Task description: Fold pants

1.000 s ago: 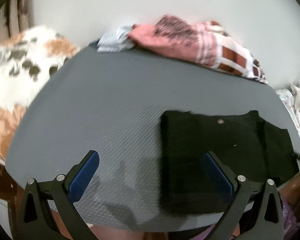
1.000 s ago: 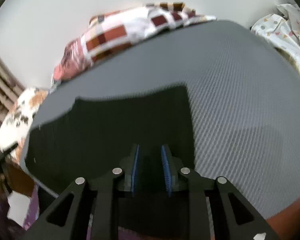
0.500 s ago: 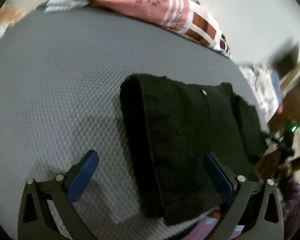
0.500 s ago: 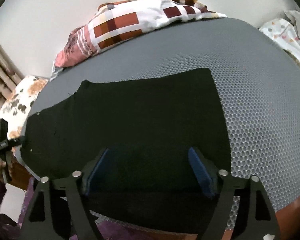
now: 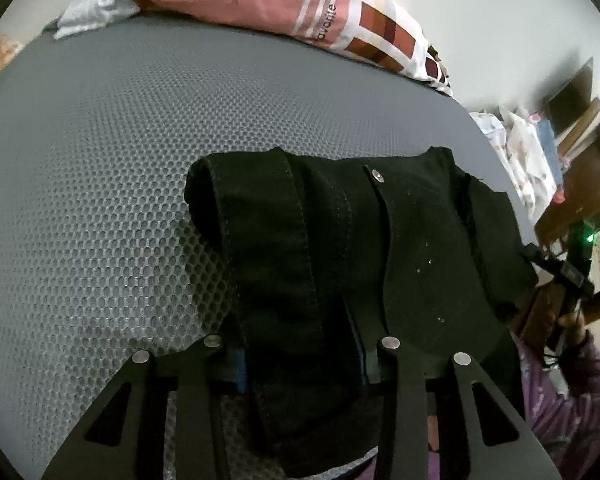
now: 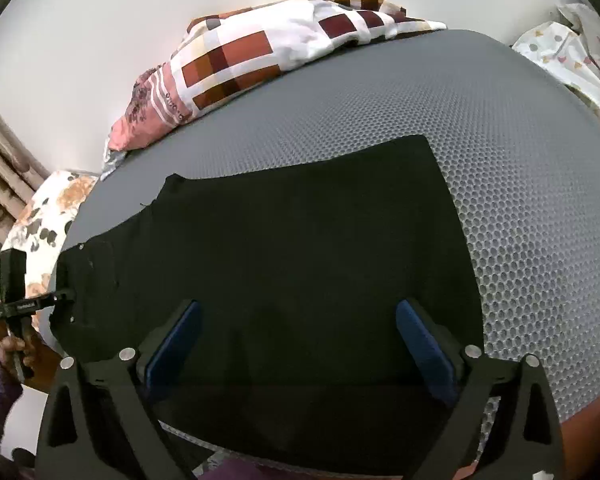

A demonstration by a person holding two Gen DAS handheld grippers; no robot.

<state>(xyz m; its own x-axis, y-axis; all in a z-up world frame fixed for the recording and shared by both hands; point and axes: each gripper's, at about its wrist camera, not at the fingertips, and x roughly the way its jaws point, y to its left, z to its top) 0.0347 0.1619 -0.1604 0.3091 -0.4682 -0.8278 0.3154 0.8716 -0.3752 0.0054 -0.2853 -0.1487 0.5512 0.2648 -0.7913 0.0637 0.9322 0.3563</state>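
Left gripper point(image 5: 300, 364): jaws have just been closing and now pinch a bunched fold of the black pants point(image 5: 340, 264) at the near edge, lower centre of the left wrist view. Blue pads point(image 5: 240, 368) press against the cloth on both sides. From the grip, the waistband end runs up to mid-frame, with a metal button point(image 5: 377, 175) at upper centre-right.

Right gripper point(image 6: 296, 344): jaws have just been opening and now stand spread wide over the pants point(image 6: 280, 248), lower centre of the right wrist view. Blue pads point(image 6: 420, 344) are clear of each other, with flat cloth showing between them; contact with the cloth cannot be told.

The pants lie folded flat on a grey honeycomb-textured mat point(image 6: 480, 152) that fills the middle of both views.

A checked and pink pillow point(image 5: 308, 4) sits along the mat's far edge, top of frame. Floral cloth point(image 6: 48, 216) is at the left edge of the right wrist view. A hand point(image 6: 14, 350) on the other gripper's handle shows at lower left there.
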